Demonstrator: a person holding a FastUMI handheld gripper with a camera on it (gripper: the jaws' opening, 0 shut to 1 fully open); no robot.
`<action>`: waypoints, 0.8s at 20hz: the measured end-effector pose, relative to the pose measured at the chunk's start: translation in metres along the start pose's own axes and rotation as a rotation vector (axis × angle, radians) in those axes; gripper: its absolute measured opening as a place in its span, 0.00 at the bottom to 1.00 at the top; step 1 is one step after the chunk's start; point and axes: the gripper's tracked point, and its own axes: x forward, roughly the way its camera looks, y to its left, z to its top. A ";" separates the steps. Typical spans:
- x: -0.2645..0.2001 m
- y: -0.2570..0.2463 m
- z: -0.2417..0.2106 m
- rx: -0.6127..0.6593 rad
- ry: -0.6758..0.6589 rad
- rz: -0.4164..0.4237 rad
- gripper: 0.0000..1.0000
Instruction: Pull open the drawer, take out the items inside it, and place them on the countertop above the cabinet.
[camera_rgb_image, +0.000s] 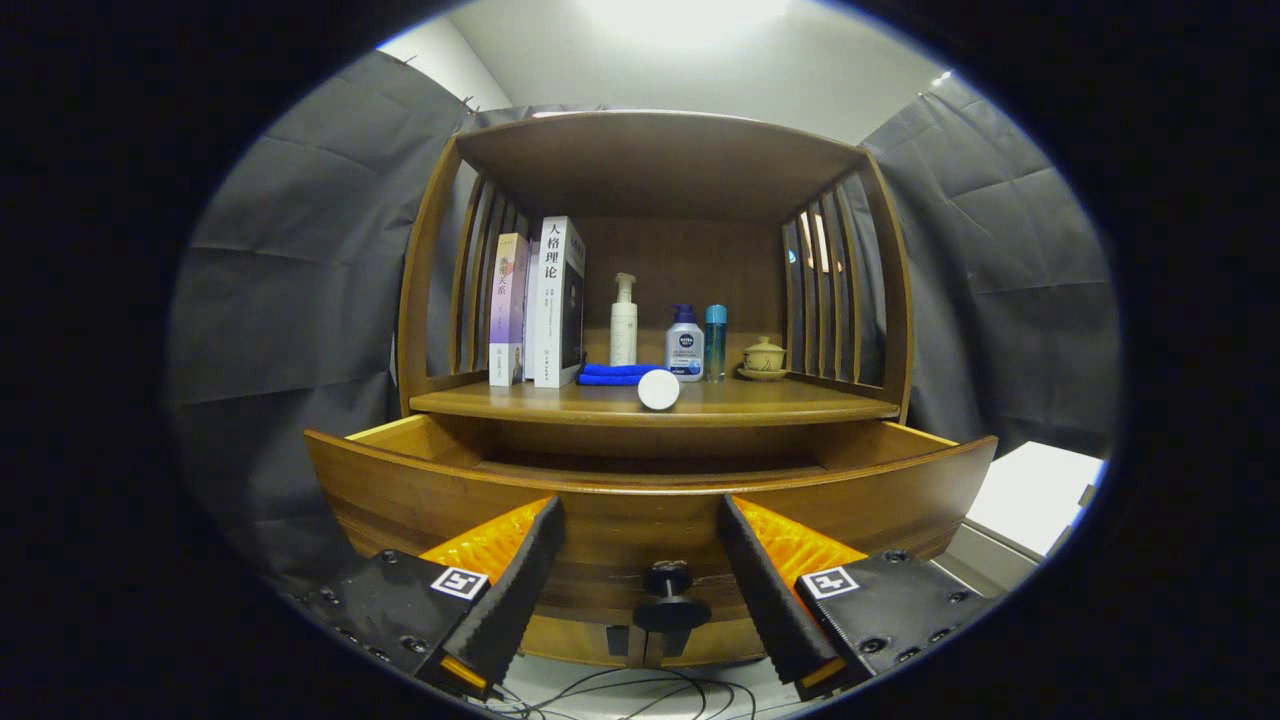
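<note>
Ahead, drawer pulled out — tongs spread, empty.

brown drawer — blue cloth, white jar

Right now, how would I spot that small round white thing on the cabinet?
Start at the wooden cabinet and find its countertop above the open drawer. At its front edge, before the folded blue cloth, sits the white round object. Unlike the upright bottles behind, it is low and disc-faced.
</note>
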 end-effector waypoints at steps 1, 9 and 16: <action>0.003 0.001 0.000 -0.002 0.002 -0.005 0.98; 0.046 0.003 0.004 0.004 0.004 -0.010 0.98; 0.080 -0.001 0.007 0.000 -0.006 0.009 0.98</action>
